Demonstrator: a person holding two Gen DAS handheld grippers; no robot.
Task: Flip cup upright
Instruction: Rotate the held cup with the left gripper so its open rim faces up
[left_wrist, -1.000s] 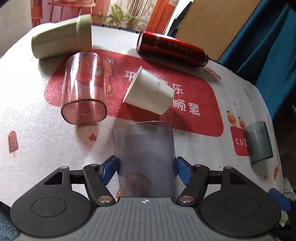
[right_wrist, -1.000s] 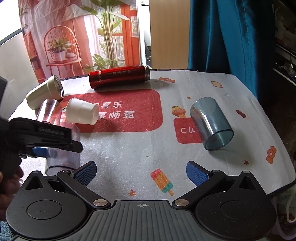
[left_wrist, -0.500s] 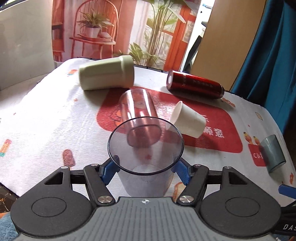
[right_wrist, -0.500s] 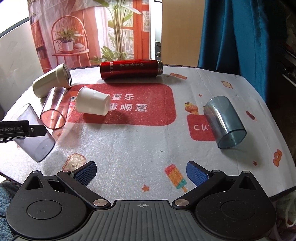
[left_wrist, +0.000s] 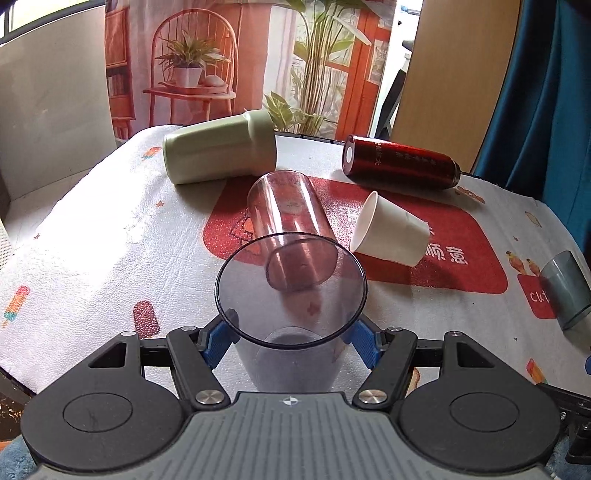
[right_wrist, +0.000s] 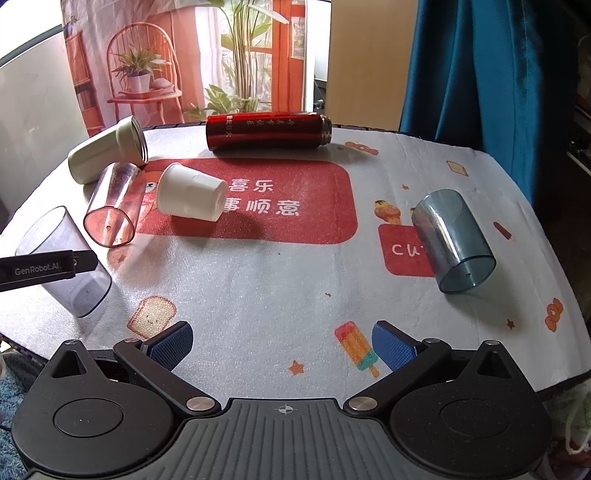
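Observation:
My left gripper is shut on a clear grey plastic cup, its open mouth up and tilted toward the camera. In the right wrist view the same grey cup stands tilted at the table's front left edge, its base at or just above the cloth, with the left gripper's finger across it. My right gripper is open and empty over the table's front edge.
On the printed tablecloth lie a clear pink cup, a white paper cup, a pale green mug, a red thermos and a blue-grey cup, all on their sides.
The left gripper has turned the grey cup from mouth-down to mouth-up and tilted. The right gripper has stayed open and drawn back slightly.

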